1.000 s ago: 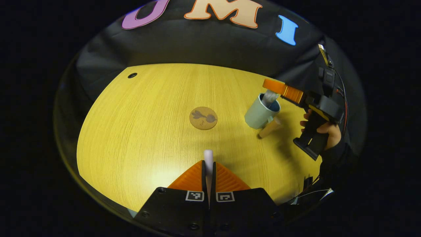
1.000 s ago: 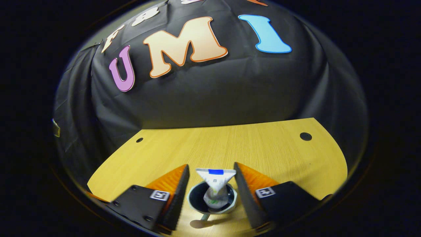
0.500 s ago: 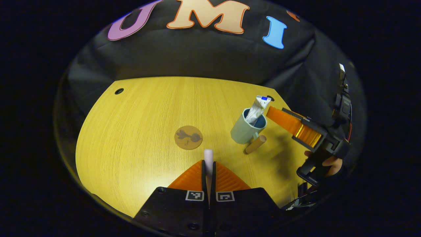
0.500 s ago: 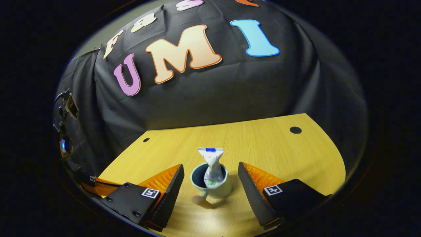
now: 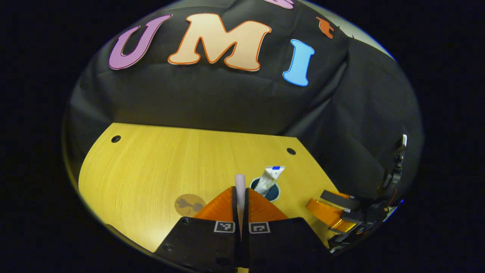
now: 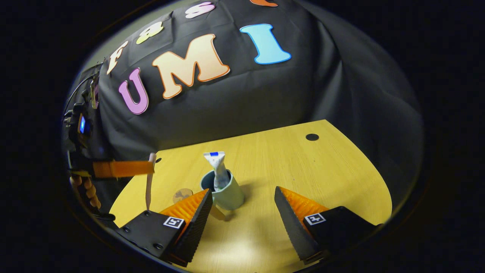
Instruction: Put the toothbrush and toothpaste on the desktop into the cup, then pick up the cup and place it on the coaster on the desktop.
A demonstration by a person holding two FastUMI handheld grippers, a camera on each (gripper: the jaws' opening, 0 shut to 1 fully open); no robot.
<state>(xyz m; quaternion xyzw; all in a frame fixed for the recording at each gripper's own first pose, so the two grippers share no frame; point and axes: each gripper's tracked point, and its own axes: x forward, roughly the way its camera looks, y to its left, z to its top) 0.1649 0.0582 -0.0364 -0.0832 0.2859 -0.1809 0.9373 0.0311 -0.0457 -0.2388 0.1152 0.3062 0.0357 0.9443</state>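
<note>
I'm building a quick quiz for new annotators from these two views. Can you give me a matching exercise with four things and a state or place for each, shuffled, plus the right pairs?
Things:
1. toothpaste tube
2. toothbrush
3. coaster
4. right claw

States:
A. open, holding nothing
B. lying flat on the desktop, nothing on it
C. standing in the cup
D. clamped upright in the left claw, above the desktop

Pairs: 1-C, 2-D, 3-B, 4-A
</note>
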